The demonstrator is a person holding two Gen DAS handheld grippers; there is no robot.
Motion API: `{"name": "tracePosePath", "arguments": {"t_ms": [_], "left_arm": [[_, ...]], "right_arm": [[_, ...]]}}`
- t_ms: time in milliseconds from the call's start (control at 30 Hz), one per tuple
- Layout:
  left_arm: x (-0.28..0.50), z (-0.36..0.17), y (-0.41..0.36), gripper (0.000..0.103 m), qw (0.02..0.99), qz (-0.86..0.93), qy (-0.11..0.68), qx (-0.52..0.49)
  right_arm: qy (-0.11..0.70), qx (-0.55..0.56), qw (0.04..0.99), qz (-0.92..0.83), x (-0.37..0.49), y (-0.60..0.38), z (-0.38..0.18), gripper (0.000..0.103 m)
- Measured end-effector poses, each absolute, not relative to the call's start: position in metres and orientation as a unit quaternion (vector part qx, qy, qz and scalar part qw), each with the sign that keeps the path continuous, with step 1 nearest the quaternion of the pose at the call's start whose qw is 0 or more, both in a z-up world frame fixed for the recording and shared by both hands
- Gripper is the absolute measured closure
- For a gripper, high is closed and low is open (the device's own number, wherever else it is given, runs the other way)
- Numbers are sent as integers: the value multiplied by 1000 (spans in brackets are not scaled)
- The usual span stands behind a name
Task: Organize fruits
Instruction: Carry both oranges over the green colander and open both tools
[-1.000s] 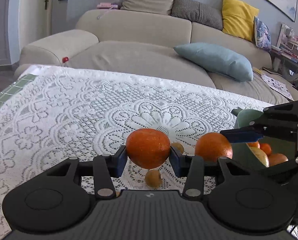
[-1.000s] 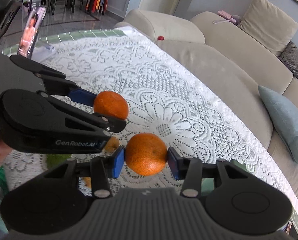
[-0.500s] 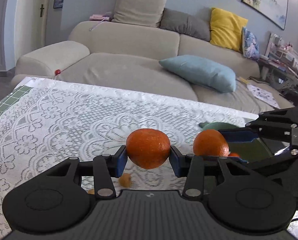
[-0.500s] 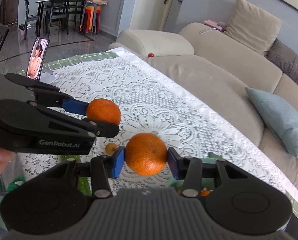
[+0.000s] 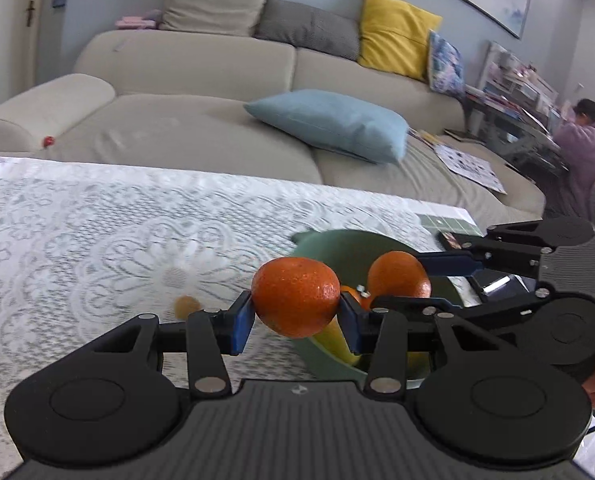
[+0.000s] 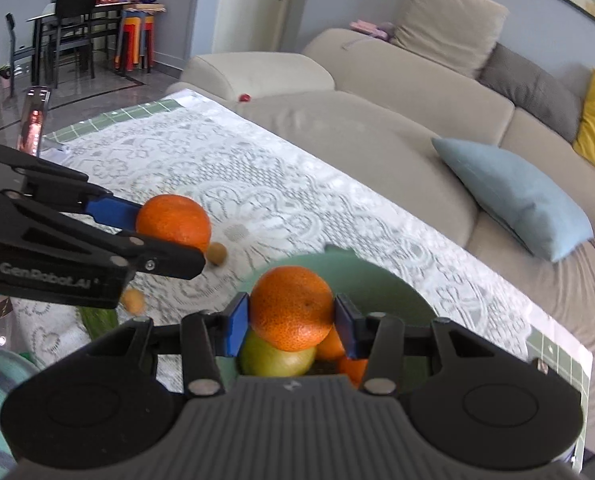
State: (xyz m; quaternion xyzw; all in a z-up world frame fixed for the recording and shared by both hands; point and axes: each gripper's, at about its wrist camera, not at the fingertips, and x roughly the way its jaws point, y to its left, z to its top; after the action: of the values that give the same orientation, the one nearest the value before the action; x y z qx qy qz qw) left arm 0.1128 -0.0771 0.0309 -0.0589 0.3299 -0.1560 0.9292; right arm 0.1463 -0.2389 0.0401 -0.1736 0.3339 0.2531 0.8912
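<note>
Dead centre in the left wrist view, the left gripper [image 5: 296,318] has its jaws clenched on a mandarin [image 5: 296,297], blue pads pressing its two sides. The fruit is a squat round, its wider axis running side to side across the frame, pad to pad. At the middle of the right wrist view it's the same story: the right gripper [image 6: 292,324] grips a second mandarin [image 6: 292,308], this one nearly a ball, no clear long axis.

Just past the jaws sits the green bowl [image 6: 381,280] on the lace-covered counter [image 6: 257,168]. The right-hand mandarin hangs over the bowl's inside, above a yellow-green fruit [image 6: 275,356] and orange fruits [image 6: 353,368] lying in it; how many orange ones, I cannot tell. The left-hand mandarin hangs at the bowl's left rim in its own view.

A second ago the bowl was only a sliver at the right edge of the left view and hidden in the right view; now it fills the lower centre, so both grippers have swept across to it. Grips unchanged.

Count: two mandarins held, one bowl, two small brown fruits [image 6: 217,253] on the lace, and one green vegetable [image 6: 97,320] at lower left.
</note>
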Motion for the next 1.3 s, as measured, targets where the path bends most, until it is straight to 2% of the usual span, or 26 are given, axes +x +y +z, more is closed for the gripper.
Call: {"name": "tracePosePath", "arguments": {"t_ms": [500, 900, 1300], "left_arm": [[157, 12, -120, 53, 901, -204, 380, -37], [187, 0, -144, 53, 899, -167, 403, 34], [203, -10, -136, 51, 886, -165, 432, 26]], "right_arm": [[395, -166, 878, 215, 181, -277, 9, 59], [404, -152, 881, 192, 216, -283, -5, 60], [405, -197, 871, 199, 232, -268, -24, 59]]}}
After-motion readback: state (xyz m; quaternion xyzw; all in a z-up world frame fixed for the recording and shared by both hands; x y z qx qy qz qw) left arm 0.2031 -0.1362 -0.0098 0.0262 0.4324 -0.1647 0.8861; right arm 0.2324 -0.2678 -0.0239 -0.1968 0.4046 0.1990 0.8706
